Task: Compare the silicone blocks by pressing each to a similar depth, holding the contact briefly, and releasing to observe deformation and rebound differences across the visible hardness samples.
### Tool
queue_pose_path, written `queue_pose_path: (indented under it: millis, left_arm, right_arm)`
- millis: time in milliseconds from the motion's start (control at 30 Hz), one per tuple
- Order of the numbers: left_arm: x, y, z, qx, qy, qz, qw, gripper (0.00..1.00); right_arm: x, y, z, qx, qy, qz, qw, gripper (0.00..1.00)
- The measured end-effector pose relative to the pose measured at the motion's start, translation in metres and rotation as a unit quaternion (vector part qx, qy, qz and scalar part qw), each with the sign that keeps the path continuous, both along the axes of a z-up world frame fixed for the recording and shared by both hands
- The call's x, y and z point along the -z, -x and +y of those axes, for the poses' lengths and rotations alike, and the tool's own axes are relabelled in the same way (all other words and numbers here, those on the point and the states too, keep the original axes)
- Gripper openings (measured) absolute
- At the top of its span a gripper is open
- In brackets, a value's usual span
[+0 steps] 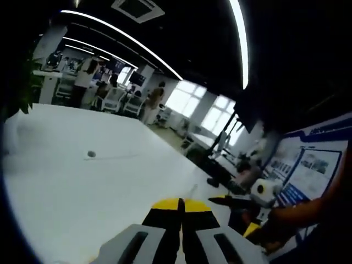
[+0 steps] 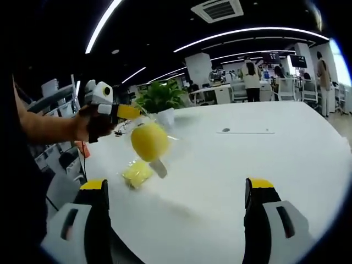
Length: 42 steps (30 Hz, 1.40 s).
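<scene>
In the right gripper view a blurred, rounded yellow silicone piece (image 2: 149, 141) hangs just above the white table (image 2: 264, 159), with its grey shadow (image 2: 159, 168) under it. A flatter yellow block (image 2: 137, 174) lies on the table beside the shadow. My right gripper (image 2: 177, 190) stands open, jaws wide apart, nearer than both pieces and touching neither. A hand holds my left gripper (image 2: 130, 113) up at the left, its yellow tip just behind the rounded piece; I cannot tell if they touch. In the left gripper view my left gripper (image 1: 180, 205) is shut with nothing seen between its jaws.
A potted plant (image 2: 160, 99) stands near the table's far left edge. A small dark round thing (image 2: 225, 130) lies further out on the table (image 1: 82, 192). My right gripper (image 1: 236, 212) and an orange sleeve (image 1: 319, 203) are at the right. People and chairs are far behind.
</scene>
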<state>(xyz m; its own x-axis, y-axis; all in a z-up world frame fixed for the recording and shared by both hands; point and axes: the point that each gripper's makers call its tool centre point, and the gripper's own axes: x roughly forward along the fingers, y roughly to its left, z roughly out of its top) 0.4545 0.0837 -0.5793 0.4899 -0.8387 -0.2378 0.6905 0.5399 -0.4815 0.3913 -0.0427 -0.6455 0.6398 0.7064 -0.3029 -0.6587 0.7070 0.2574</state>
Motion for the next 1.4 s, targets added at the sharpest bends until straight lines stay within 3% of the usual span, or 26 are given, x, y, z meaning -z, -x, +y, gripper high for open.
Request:
queue_pose_path:
  millis: [300,367,433,533,700,833,933,1033,1133,1200,1300,1400]
  left_arm:
    - [-0.016,0.015,-0.004,0.024,0.007,-0.023,0.9994,0.00]
    - [-0.024,0.020,-0.007,0.040,0.017,-0.026,0.9987,0.00]
    - [-0.031,0.025,-0.009,0.053,0.023,-0.033,0.9978,0.00]
    - [-0.041,0.029,-0.011,0.057,0.035,-0.033,0.9972,0.00]
    - [-0.054,0.033,-0.018,0.062,0.053,-0.039,0.9959,0.00]
    - [-0.062,0.037,-0.023,0.063,0.064,-0.041,0.9951,0.00]
    - [-0.065,0.039,-0.024,0.064,0.069,-0.042,0.9947,0.00]
    - [-0.067,0.045,-0.026,0.072,0.068,-0.048,0.9939,0.00]
    - [-0.068,0.052,-0.029,0.082,0.065,-0.051,0.9932,0.00]
    - [-0.068,0.053,-0.030,0.083,0.065,-0.050,0.9932,0.00]
    - [-0.070,0.057,-0.032,0.082,0.066,-0.051,0.9931,0.00]
    - [-0.074,0.060,-0.035,0.086,0.073,-0.054,0.9921,0.00]
  right_arm:
    - [-0.005,-0.001,0.014,-0.021,-0.010,-0.008,0.9997,0.96]
    - [-0.007,-0.002,0.017,-0.034,-0.006,-0.025,0.9991,0.96]
    - [-0.020,-0.004,0.024,-0.051,-0.018,-0.067,0.9963,0.96]
    - [-0.028,-0.006,0.035,-0.073,-0.060,-0.060,0.9937,0.96]
    - [-0.029,-0.015,0.050,-0.098,-0.071,-0.068,0.9903,0.96]
    - [-0.038,-0.018,0.063,-0.124,-0.100,-0.068,0.9848,0.87]
    - [-0.040,-0.020,0.070,-0.133,-0.106,-0.067,0.9831,0.90]
    - [-0.050,-0.021,0.075,-0.136,-0.139,-0.070,0.9784,0.96]
    - [-0.059,-0.018,0.077,-0.151,-0.147,-0.084,0.9740,0.85]
    - [-0.058,-0.014,0.079,-0.167,-0.153,-0.074,0.9712,0.78]
    - [-0.056,-0.011,0.083,-0.172,-0.148,-0.063,0.9719,0.76]
    - [-0.062,-0.005,0.083,-0.183,-0.156,-0.064,0.9685,0.67]
